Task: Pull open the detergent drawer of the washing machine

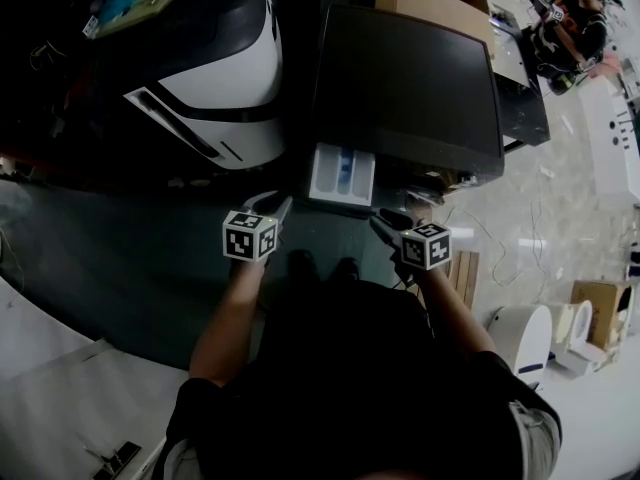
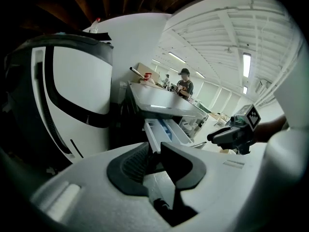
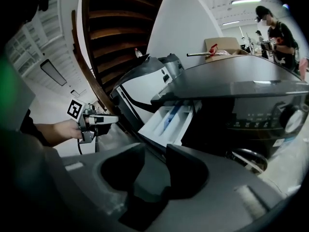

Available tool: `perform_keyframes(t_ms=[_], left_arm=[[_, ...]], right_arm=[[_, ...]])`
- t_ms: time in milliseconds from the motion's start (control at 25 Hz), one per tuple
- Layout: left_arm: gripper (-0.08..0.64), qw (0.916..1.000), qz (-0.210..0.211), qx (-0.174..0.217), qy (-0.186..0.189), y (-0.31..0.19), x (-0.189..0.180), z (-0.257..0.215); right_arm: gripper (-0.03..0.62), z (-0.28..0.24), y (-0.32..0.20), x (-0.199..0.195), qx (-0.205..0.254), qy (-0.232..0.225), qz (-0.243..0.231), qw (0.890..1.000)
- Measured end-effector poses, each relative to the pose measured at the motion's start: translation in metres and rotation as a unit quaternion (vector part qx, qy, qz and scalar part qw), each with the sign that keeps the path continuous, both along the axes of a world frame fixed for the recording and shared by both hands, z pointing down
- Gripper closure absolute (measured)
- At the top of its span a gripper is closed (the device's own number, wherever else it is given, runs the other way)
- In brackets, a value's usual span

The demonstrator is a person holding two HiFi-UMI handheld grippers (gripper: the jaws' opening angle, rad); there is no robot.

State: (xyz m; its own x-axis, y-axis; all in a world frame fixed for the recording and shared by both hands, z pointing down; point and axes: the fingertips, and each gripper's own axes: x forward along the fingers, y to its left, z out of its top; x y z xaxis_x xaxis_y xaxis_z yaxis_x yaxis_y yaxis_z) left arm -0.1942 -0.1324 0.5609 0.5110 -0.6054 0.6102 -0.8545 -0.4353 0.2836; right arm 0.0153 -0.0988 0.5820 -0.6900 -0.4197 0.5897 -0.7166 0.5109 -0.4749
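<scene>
- Detergent drawer (image 1: 342, 173) stands pulled out of the washing machine (image 1: 410, 88), at the top left corner of its front. Its white compartments and a blue insert are open to view.
- Drawer's long axis runs straight out from the machine front toward me, so any further pull goes along that line.
- Left claw (image 1: 272, 203) hangs just off the drawer's front left corner. Its jaws are at a narrow gap with nothing between them.
- Right claw (image 1: 385, 220) hangs just off the front right corner. Its jaws are wide and empty.
- The drawer front lies ahead of and between the two claws, and neither touches it. I judge the right claw marginally nearer, but it is close to even.
- Judgement: the task looks essentially done. If more travel is wanted, either claw must first go forward to the front lip.
- Writing: none legible. The control panel by the dial in the right gripper view carries small marks too fine to read. The cubes on the claws show only square black-and-white patterns.
- A white machine (image 1: 220, 78) stands to the left, with no brand visible.
</scene>
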Motion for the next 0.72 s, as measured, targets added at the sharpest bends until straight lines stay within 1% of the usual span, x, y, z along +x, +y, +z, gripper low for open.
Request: perform_keyframes(t_ms=[160,280,360,560,720], left_arm=[[0.474,0.9997,0.004,0.021,-0.011,-0.003,0.010,-0.019],[0.476,0.9993,0.006,0.035,-0.011,-0.006,0.022,-0.038],[0.476,0.9986,0.011,0.050,-0.013,-0.010,0.029,-0.052],[0.480,0.9952,0.018,0.095,-0.015,-0.029,0.039,-0.096],[0.486,0.9904,0.020,0.136,-0.015,-0.045,0.044,-0.136]], right_arm=[[0.468,-0.022,-0.010,-0.003,0.026,-0.016,-0.027,0.999],[0.468,-0.044,-0.012,-0.009,0.051,-0.028,-0.053,0.997],[0.468,-0.059,-0.016,-0.014,0.068,-0.035,-0.061,0.995],[0.474,-0.103,-0.035,-0.015,0.119,-0.051,-0.048,0.990],[0.500,-0.145,-0.057,-0.011,0.169,-0.053,-0.027,0.984]])
